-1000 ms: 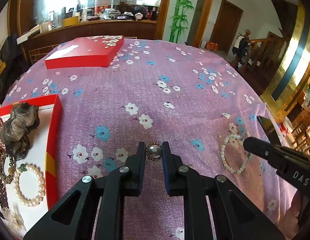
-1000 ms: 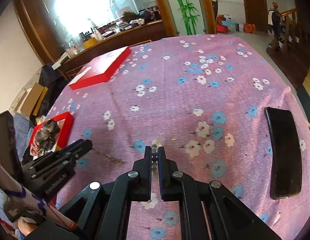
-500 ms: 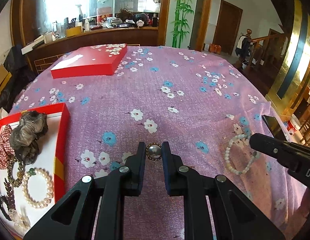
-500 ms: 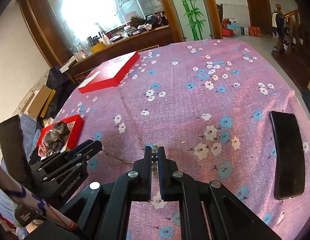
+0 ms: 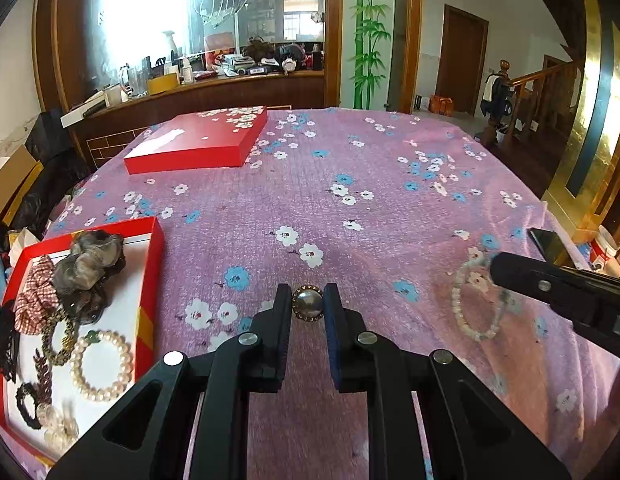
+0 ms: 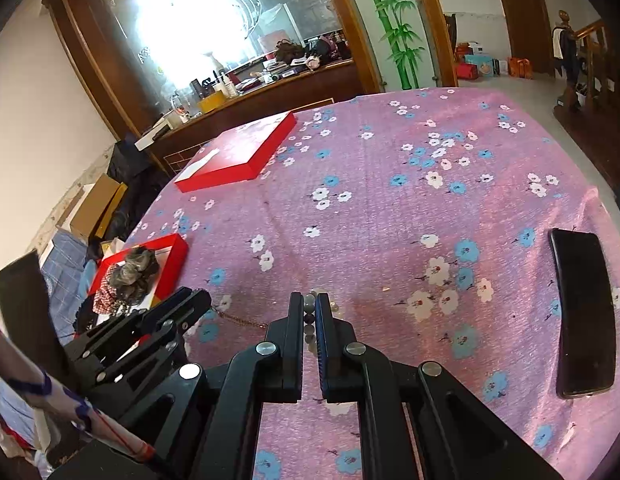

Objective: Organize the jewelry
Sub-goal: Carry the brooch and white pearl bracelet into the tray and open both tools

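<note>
- Grippers: 2 — left gripper (image 5: 306,307), right gripper (image 6: 309,314).
- Red boxes: 2 — open tray (image 5: 152,280), closed box (image 5: 202,142).
- Pearl bracelets: 2 — one in tray (image 5: 102,364), one at right gripper (image 5: 475,300).
- Scrunchies in tray: 2 — grey (image 5: 90,260), checked (image 5: 36,296).
- Round brooch (image 5: 307,303): 1.
- Phone (image 6: 581,312): 1.

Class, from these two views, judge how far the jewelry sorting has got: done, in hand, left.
Done: pearl bracelet and scrunchies lie in the red tray. In hand: left gripper holds a brooch; right gripper grips a bead bracelet. Left: both need traying.
</note>
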{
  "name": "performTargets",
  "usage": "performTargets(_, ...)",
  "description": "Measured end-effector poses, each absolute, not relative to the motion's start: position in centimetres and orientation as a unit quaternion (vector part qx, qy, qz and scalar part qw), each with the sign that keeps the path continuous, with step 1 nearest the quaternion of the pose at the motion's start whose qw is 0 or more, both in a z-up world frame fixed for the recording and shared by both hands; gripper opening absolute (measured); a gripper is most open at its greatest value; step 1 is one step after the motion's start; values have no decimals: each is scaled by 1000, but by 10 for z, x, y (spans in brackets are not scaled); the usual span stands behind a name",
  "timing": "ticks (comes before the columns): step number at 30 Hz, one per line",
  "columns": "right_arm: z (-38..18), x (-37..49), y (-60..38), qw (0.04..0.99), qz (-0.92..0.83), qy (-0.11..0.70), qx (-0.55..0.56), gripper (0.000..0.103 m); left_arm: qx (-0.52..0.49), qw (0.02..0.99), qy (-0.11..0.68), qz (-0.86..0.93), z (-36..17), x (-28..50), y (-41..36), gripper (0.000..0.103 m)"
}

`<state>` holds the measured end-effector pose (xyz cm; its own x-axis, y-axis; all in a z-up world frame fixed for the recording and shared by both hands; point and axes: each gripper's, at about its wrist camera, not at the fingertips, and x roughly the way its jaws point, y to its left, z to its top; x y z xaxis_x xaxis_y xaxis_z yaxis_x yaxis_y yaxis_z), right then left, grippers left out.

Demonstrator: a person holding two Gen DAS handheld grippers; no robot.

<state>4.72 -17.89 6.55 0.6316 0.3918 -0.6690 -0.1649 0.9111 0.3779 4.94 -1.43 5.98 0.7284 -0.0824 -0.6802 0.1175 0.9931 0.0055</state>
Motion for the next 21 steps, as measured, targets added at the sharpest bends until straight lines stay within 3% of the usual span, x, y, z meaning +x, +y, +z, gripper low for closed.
performTargets(11, 74, 32, -133, 883, 194, 405, 139, 6, 15, 938, 344, -47, 85, 4, 21, 15)
performTargets(21, 84, 14, -49, 862, 266, 415, 116, 6, -19, 943, 332, -6, 98, -35, 102, 15)
